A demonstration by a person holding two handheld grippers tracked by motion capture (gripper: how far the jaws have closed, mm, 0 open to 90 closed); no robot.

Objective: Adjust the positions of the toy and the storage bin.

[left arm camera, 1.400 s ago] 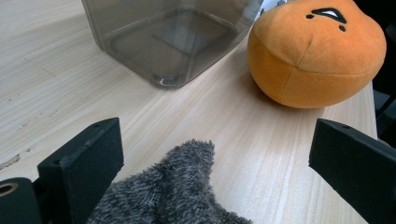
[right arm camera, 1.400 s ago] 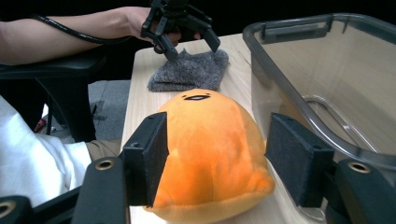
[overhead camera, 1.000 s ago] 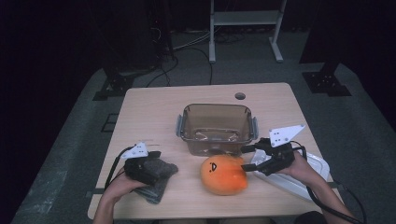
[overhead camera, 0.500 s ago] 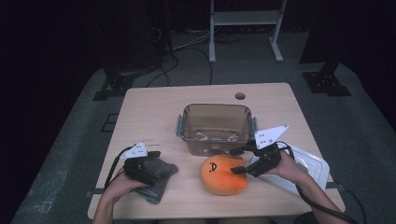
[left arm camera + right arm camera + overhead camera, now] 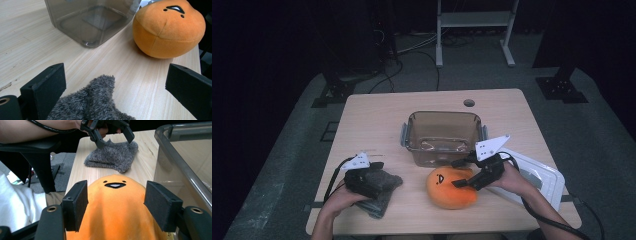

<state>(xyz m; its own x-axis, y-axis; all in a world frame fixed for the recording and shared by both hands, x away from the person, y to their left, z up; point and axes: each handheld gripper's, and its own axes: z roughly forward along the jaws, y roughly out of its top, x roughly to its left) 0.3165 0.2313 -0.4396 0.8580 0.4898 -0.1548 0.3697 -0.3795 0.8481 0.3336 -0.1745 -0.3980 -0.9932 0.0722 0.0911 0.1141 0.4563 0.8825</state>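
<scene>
An orange plush toy [image 5: 451,187] with a small black face lies on the wooden table [image 5: 372,125] near its front edge. My right gripper [image 5: 457,174] reaches in from the right, and its open jaws straddle the plush [image 5: 115,195], one pad along each side without squeezing it. A grey fuzzy cloth [image 5: 384,192] lies at the front left. My left gripper [image 5: 379,176] rests over it with jaws wide apart, and the cloth [image 5: 95,102] lies loose between them. The plush [image 5: 170,27] sits beyond it.
A clear brownish plastic container [image 5: 442,116] stands empty just behind the plush. Its white lid [image 5: 542,177] lies flat at the front right, under the right forearm. A small round hole [image 5: 469,103] marks the table's far edge.
My right gripper has slid left from beside the lid until its jaws surround the plush. The left gripper, cloth and container have stayed put.
</scene>
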